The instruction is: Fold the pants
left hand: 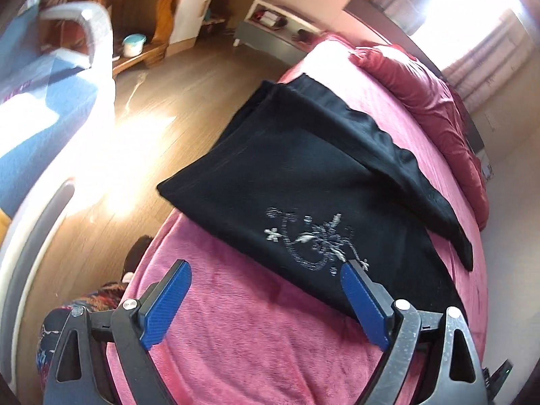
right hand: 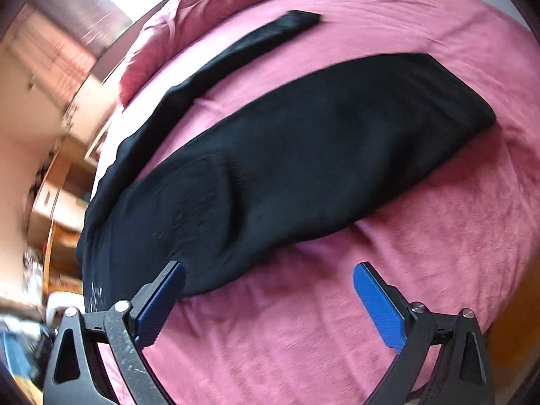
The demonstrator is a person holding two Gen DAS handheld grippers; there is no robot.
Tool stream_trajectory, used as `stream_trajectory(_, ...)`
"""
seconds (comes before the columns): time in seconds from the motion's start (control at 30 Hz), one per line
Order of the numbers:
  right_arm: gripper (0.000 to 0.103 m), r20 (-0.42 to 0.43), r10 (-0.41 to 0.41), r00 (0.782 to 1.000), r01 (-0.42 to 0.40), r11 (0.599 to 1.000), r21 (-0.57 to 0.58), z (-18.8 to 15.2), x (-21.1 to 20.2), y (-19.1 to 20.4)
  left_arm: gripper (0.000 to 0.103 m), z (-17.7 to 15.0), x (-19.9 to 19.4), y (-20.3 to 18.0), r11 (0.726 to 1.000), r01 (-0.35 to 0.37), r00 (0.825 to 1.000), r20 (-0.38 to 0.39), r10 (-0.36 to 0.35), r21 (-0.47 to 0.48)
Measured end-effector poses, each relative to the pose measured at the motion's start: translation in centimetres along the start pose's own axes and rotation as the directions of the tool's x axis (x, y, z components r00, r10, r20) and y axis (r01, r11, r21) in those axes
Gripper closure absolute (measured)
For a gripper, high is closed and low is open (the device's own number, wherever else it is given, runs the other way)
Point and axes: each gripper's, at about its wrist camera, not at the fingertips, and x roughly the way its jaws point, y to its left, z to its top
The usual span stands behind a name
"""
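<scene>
Black pants point(left hand: 303, 175) lie spread on a pink bed cover point(left hand: 236, 337). A silver embroidered pattern point(left hand: 314, 239) marks the near part in the left wrist view. My left gripper point(left hand: 266, 271) hovers open over the pants' near edge, its right blue pad point(left hand: 362, 300) over the black cloth, its left pad point(left hand: 167, 303) over the cover. In the right wrist view one wide black leg point(right hand: 303, 155) runs across the bed and the other leg point(right hand: 209, 64) stretches away behind it. My right gripper point(right hand: 270, 275) is open just short of the near leg's edge, nothing between its pads.
A bunched dark red duvet point(left hand: 422, 101) lies along the bed's far side. Wooden floor point(left hand: 152, 108) and a wooden shelf point(left hand: 141, 17) sit to the left of the bed. A blue and grey piece of furniture point(left hand: 50, 94) stands at far left. Shelving point(right hand: 57, 195) shows left of the bed.
</scene>
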Motion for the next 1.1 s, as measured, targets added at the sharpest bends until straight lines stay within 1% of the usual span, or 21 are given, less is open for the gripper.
stream_trajectory(0.03, 0.011, -0.002, -0.002, 1.0, 0.002, 1.0, 0.026, 0.5, 0.2, -0.8, 0.011, 0.3, 0.3, 1.0, 0.999, 0.007, 1.0, -0.007, -0.007, -0.036)
stream_trajectory(0.1, 0.013, -0.001, 0.009, 1.0, -0.009, 0.995, 0.096, 1.4, 0.7, -2.4, 0.015, 1.0, 1.0, 2.3, 0.996, 0.001, 1.0, 0.002, -0.001, -0.086)
stream_trajectory(0.13, 0.013, 0.003, 0.022, 1.0, -0.022, 0.992, 0.127, 1.8, 0.7, -3.0, 0.019, 1.3, 1.5, 2.9, 0.994, 0.018, 1.0, -0.004, -0.019, -0.11)
stream_trajectory(0.17, 0.013, 0.007, 0.028, 1.0, -0.029, 0.987, 0.156, 2.3, 1.0, -3.7, 0.033, 1.6, 2.1, 3.3, 0.99, 0.021, 1.0, -0.018, -0.024, -0.141)
stream_trajectory(0.2, 0.013, 0.008, 0.03, 1.0, -0.031, 0.982, 0.186, 2.6, 1.3, -4.3, 0.038, 1.9, 2.7, 3.8, 0.985, 0.015, 0.999, -0.032, -0.021, -0.174)
stream_trajectory(0.23, 0.013, 0.011, 0.042, 0.999, -0.043, 0.976, 0.213, 2.9, 1.6, -4.8, 0.039, 2.2, 3.4, 4.0, 0.981, 0.02, 0.999, -0.041, -0.029, -0.195)
stream_trajectory(0.27, 0.013, 0.013, 0.052, 0.999, -0.054, 0.97, 0.235, 3.3, 1.9, -5.3, 0.039, 2.4, 4.1, 4.0, 0.978, 0.023, 0.998, -0.048, -0.034, -0.206)
stream_trajectory(0.33, 0.014, 0.021, 0.063, 0.998, -0.066, 0.956, 0.285, 3.8, 2.2, -6.2, 0.045, 2.8, 5.4, 4.2, 0.971, 0.005, 0.997, -0.074, -0.024, -0.239)
stream_trajectory(0.4, 0.014, 0.041, 0.078, 0.996, -0.086, 0.945, 0.316, 4.6, 2.4, -6.8, 0.052, 3.2, 5.6, 3.8, 0.971, -0.008, 0.998, -0.055, -0.005, -0.24)
stream_trajectory(0.43, 0.015, 0.055, 0.081, 0.995, -0.095, 0.938, 0.332, 5.0, 2.4, -7.2, 0.056, 3.5, 5.8, 3.5, 0.973, 0.004, 0.999, -0.048, -0.015, -0.231)
stream_trajectory(0.5, 0.015, 0.075, 0.087, 0.993, -0.109, 0.922, 0.372, 5.6, 2.6, -7.8, 0.085, 4.2, 5.9, 2.8, 0.982, 0.004, 0.999, -0.045, -0.013, -0.19)
stream_trajectory(0.53, 0.016, 0.08, 0.088, 0.993, -0.113, 0.914, 0.391, 6.0, 2.8, -8.1, 0.089, 4.5, 5.8, 2.5, 0.985, 0.003, 0.999, -0.038, -0.01, -0.172)
stream_trajectory(0.57, 0.017, 0.086, 0.085, 0.993, -0.113, 0.908, 0.404, 6.5, 3.0, -8.4, 0.091, 4.9, 6.0, 2.1, 0.986, 0.015, 0.999, -0.036, -0.021, -0.163)
stream_trajectory(0.6, 0.023, 0.089, 0.079, 0.993, -0.11, 0.904, 0.412, 7.0, 3.1, -8.5, 0.092, 5.1, 5.8, 2.1, 0.987, 0.026, 0.999, -0.036, -0.032, -0.159)
stream_trajectory(0.63, 0.037, 0.089, 0.066, 0.994, -0.096, 0.908, 0.409, 7.3, 3.1, -8.6, 0.094, 5.3, 5.6, 2.0, 0.988, 0.026, 0.999, -0.033, -0.031, -0.152)
stream_trajectory(0.67, 0.048, 0.088, 0.048, 0.995, -0.079, 0.913, 0.4, 7.9, 3.0, -8.5, 0.095, 5.4, 5.2, 2.0, 0.989, 0.028, 0.999, -0.028, -0.032, -0.144)
stream_trajectory(0.7, 0.075, 0.084, 0.031, 0.996, -0.062, 0.919, 0.39, 8.5, 2.8, -8.6, 0.096, 5.4, 4.8, 1.9, 0.99, 0.03, 0.999, -0.021, -0.033, -0.137)
stream_trajectory(0.73, 0.085, 0.079, 0.018, 0.997, -0.047, 0.924, 0.379, 8.6, 2.5, -8.6, 0.096, 5.4, 4.4, 1.9, 0.991, 0.029, 0.999, -0.015, -0.032, -0.13)
stream_trajectory(0.8, 0.086, 0.083, 0.013, 0.997, -0.04, 0.939, 0.34, 9.3, 1.6, -8.4, 0.096, 5.3, 3.4, 2.1, 0.993, 0.035, 0.999, -0.007, -0.036, -0.116)
stream_trajectory(0.93, 0.087, 0.108, -0.014, 0.994, -0.008, 0.978, 0.208, 9.7, -0.5, -7.9, 0.097, 4.6, 1.0, 1.8, 0.996, 0.055, 0.998, 0.013, -0.054, -0.073)
stream_trajectory(1.1, 0.088, 0.11, -0.068, 0.992, 0.055, 0.991, 0.118, 9.6, -2.6, -7.3, 0.097, 2.4, -2.2, 1.8, 0.998, 0.054, 0.999, 0.01, -0.054, -0.026)
